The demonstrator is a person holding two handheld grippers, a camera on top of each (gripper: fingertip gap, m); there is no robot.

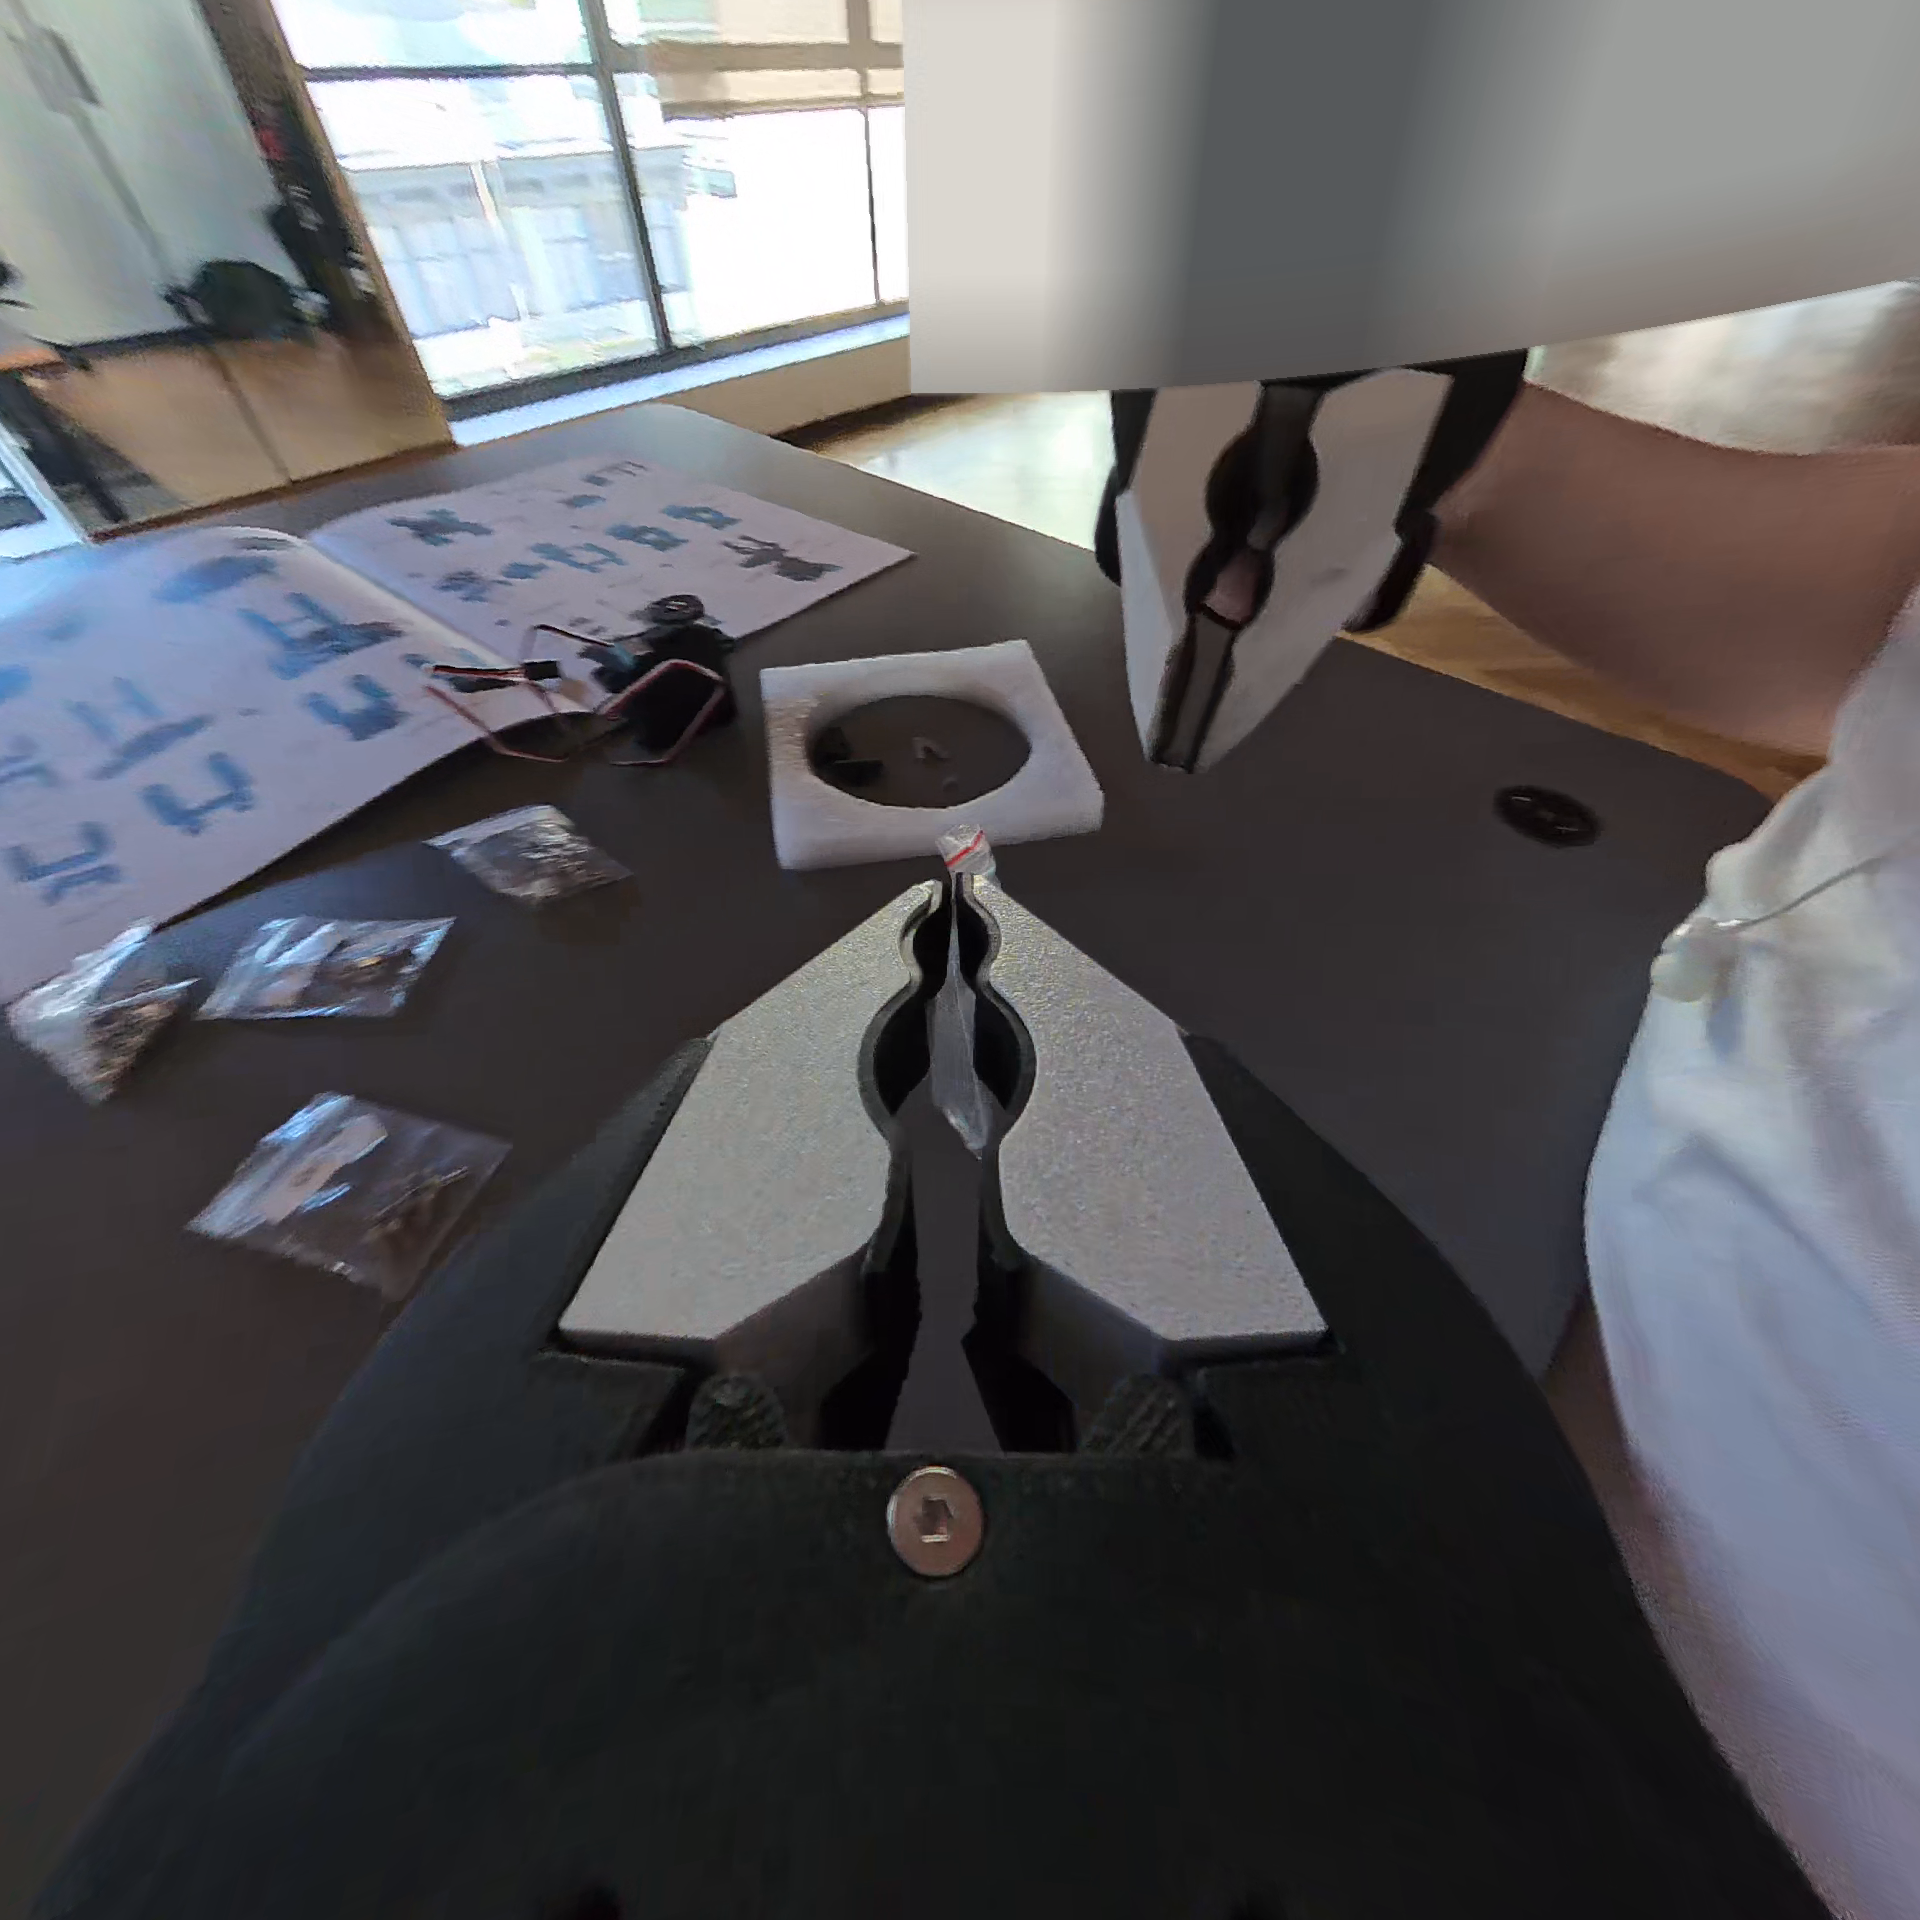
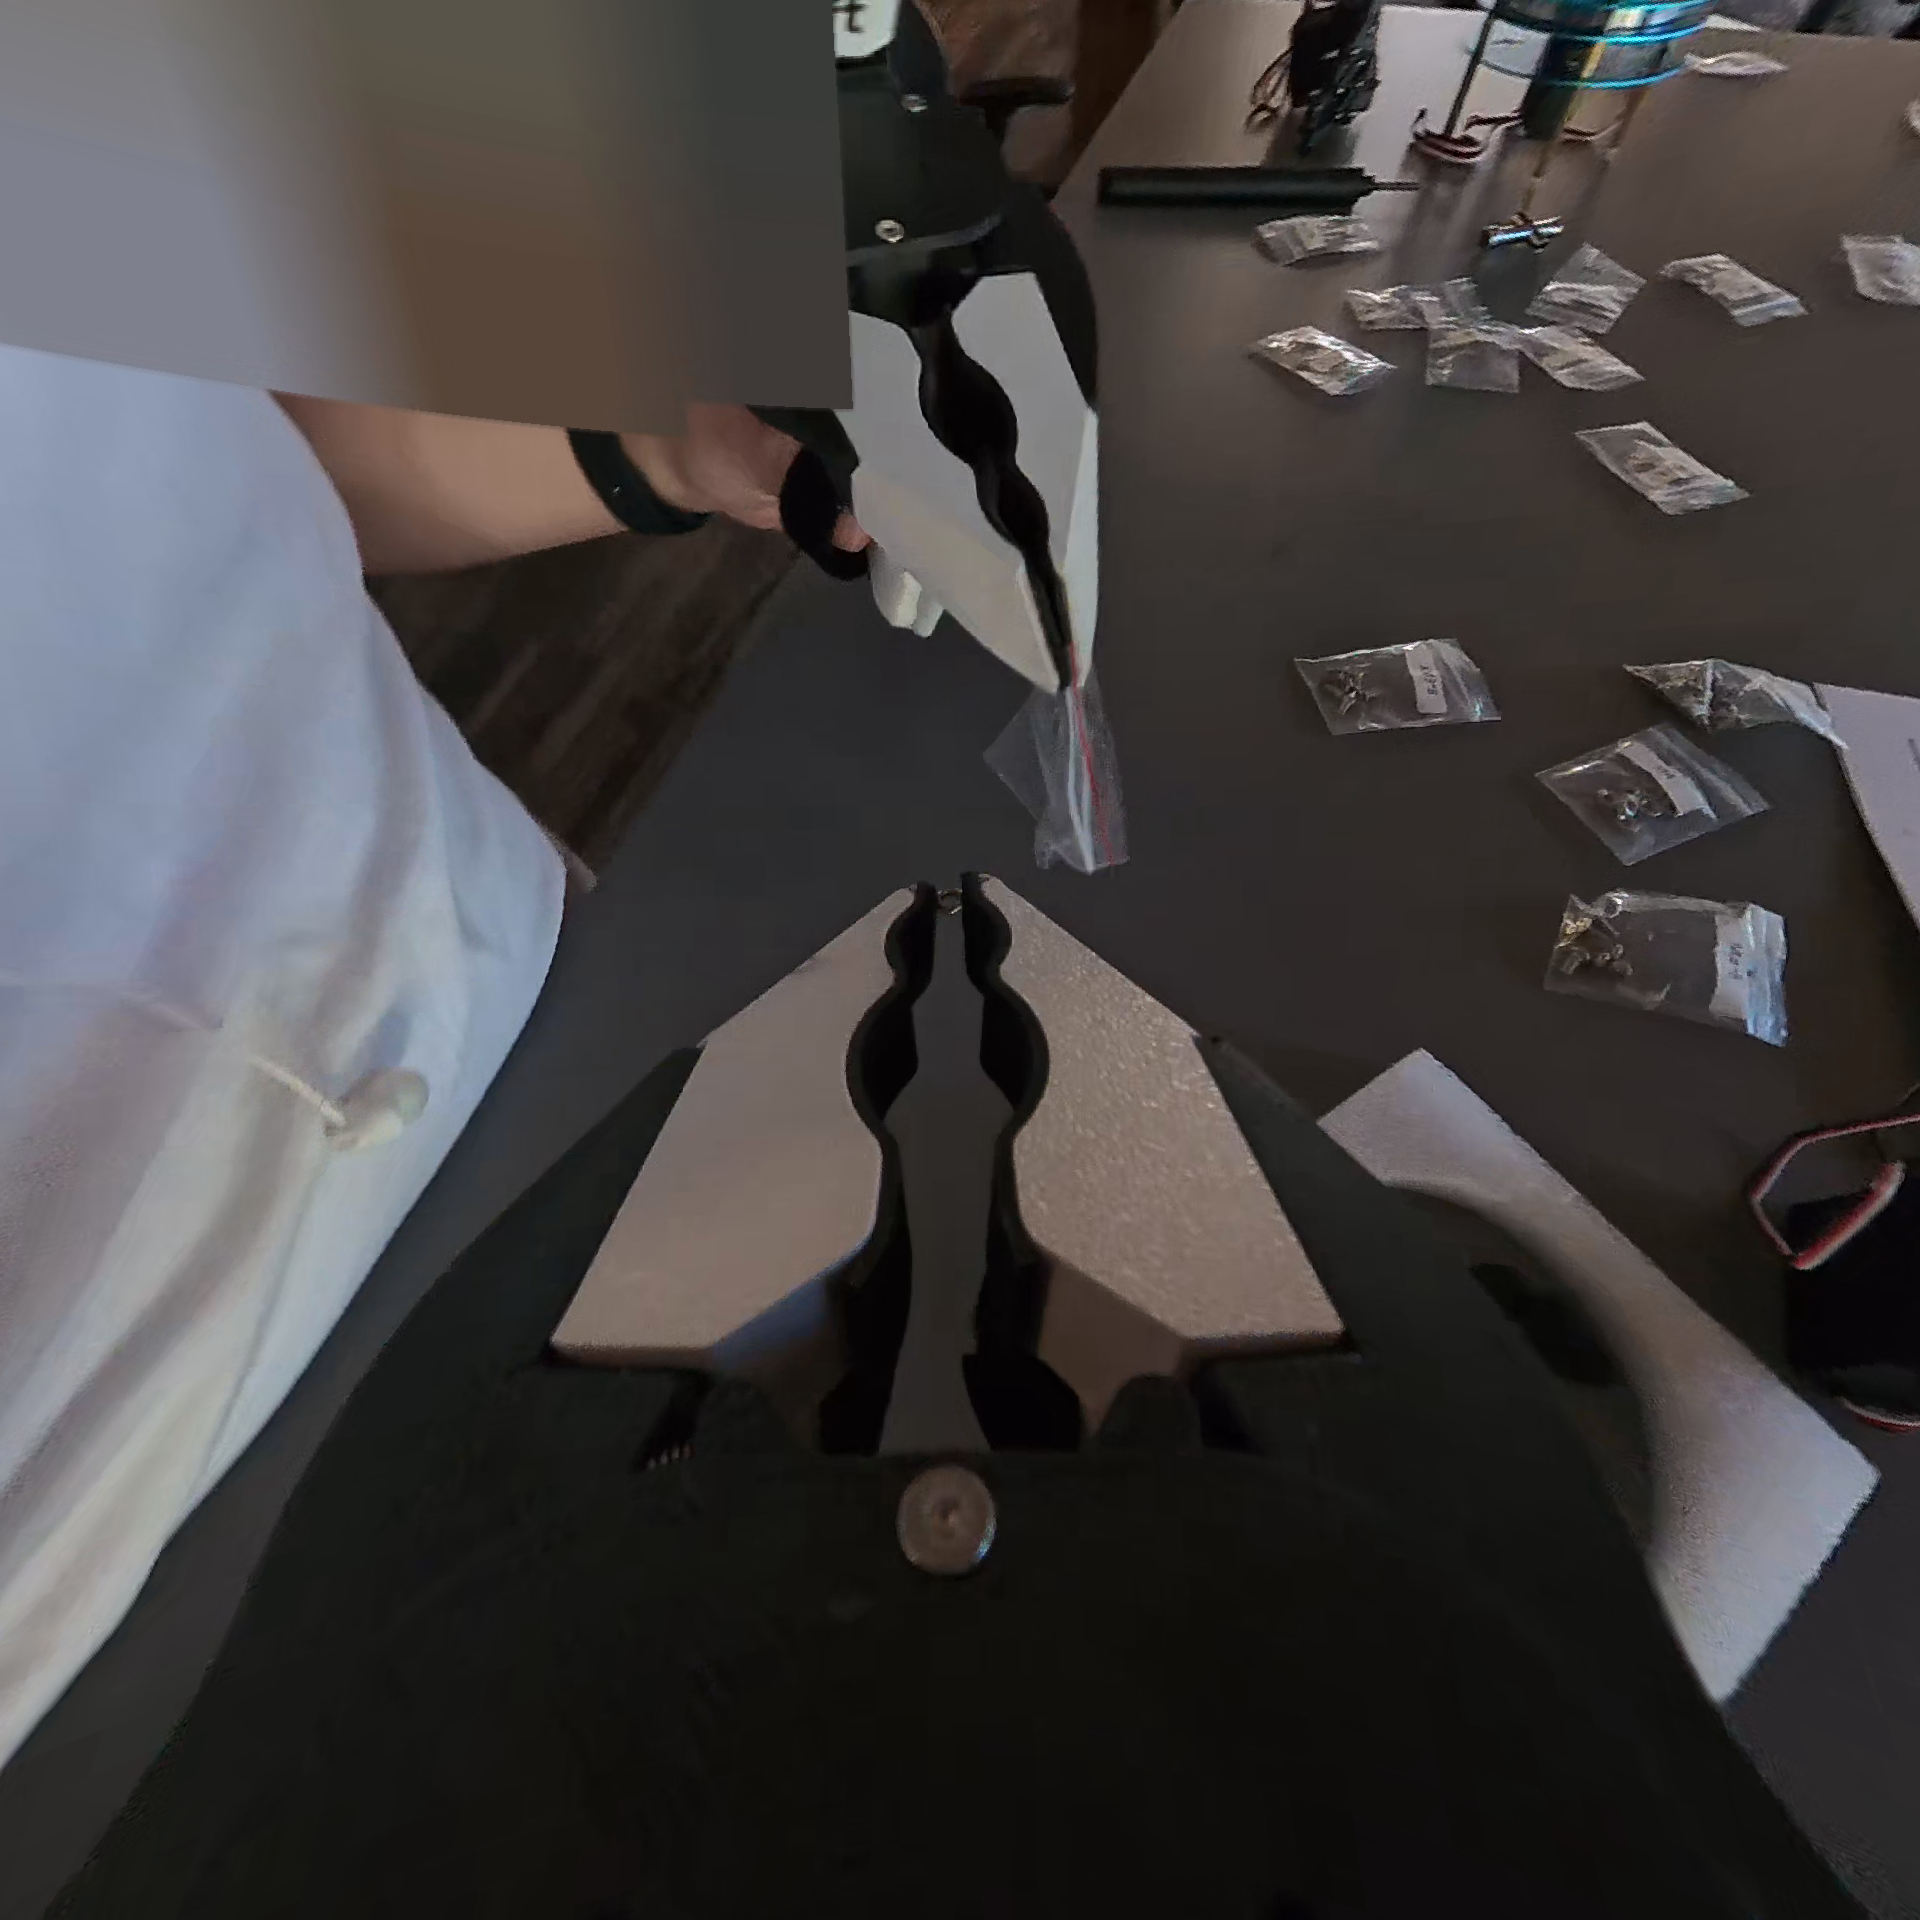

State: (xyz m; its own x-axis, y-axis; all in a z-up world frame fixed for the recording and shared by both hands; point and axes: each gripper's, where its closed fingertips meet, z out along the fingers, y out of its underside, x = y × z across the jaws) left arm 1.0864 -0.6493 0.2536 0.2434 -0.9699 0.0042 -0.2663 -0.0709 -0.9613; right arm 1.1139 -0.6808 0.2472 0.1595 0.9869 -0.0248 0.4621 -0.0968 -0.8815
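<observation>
My left gripper (image 1: pixel 954 883) is shut on a small clear zip bag (image 1: pixel 961 1039) with a red stripe, pinched flat between the fingers, its top poking past the tips. In the right wrist view the same gripper (image 2: pixel 1068 670) holds the bag (image 2: pixel 1070 790) hanging down above the dark table (image 2: pixel 1299 540). My right gripper (image 2: pixel 941 891) is shut on a tiny silver metal part (image 2: pixel 948 904) at its tips, just below the bag. In the left wrist view the right gripper (image 1: pixel 1184 753) hovers above a white foam square (image 1: pixel 935 821).
The foam square's round hole holds small dark parts. A black servo with wires (image 1: pixel 665 675) lies on an open booklet (image 1: pixel 260 675). Several small parts bags (image 1: pixel 343 1184) (image 2: pixel 1392 686) are scattered about. A black screwdriver (image 2: pixel 1236 187) lies far back. A person in a white shirt (image 2: pixel 208 831) stands close.
</observation>
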